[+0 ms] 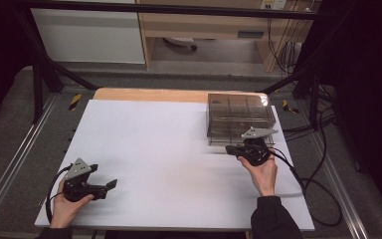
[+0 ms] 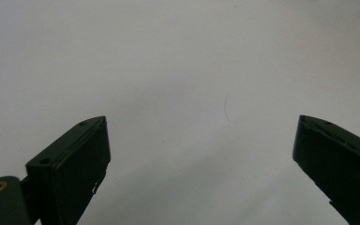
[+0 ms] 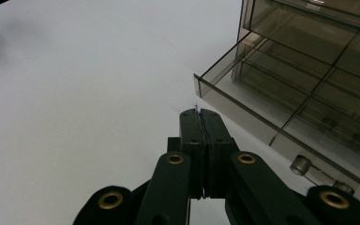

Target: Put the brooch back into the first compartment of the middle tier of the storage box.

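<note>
A smoky see-through drawer box (image 1: 239, 117) stands at the back right of the white table top (image 1: 169, 149). In the right gripper view its lowest drawer (image 3: 262, 108) is pulled partly out, and a small round knob (image 3: 301, 165) shows on the drawer front. My right gripper (image 3: 199, 113) is shut with its jaws pressed together, its tip just beside the drawer's near corner. From above, the right gripper (image 1: 231, 148) sits right in front of the box. My left gripper (image 1: 107, 181) rests near the front left. Its jaws stand wide apart, so the left gripper (image 2: 201, 126) is open over bare white surface.
A wooden strip (image 1: 149, 94) edges the far side of the table top. Black frame bars (image 1: 45, 64) rise at both back corners. Cables (image 1: 318, 194) trail off the right edge. Broad white surface lies between the two grippers.
</note>
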{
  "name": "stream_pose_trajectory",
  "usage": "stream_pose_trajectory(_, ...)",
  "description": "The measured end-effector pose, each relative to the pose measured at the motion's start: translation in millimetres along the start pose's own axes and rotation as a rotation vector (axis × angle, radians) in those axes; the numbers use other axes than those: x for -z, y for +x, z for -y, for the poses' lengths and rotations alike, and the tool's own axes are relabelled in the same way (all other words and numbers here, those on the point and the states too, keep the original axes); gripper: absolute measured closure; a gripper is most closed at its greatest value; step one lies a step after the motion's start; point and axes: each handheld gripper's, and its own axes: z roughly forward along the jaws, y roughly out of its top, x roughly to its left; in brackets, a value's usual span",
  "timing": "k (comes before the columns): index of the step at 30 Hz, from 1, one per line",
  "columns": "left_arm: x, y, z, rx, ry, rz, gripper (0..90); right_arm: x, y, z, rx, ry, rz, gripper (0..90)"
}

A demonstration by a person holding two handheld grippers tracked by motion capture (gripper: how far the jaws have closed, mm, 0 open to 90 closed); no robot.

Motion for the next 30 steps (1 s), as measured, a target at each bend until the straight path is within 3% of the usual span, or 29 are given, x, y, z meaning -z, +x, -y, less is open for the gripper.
stream_pose_trajectory(17,0.1,0.7,0.2,-0.004,0.005,-0.001,4.1,-10.4,-11.3,-22.9,-0.001,-0.006,0.040,89.0)
stream_pose_trajectory(30,0.1,1.0,0.5,-0.003,0.005,-0.001,4.1,-29.2,-20.3,-36.5,-0.009,0.013,0.054,89.0)
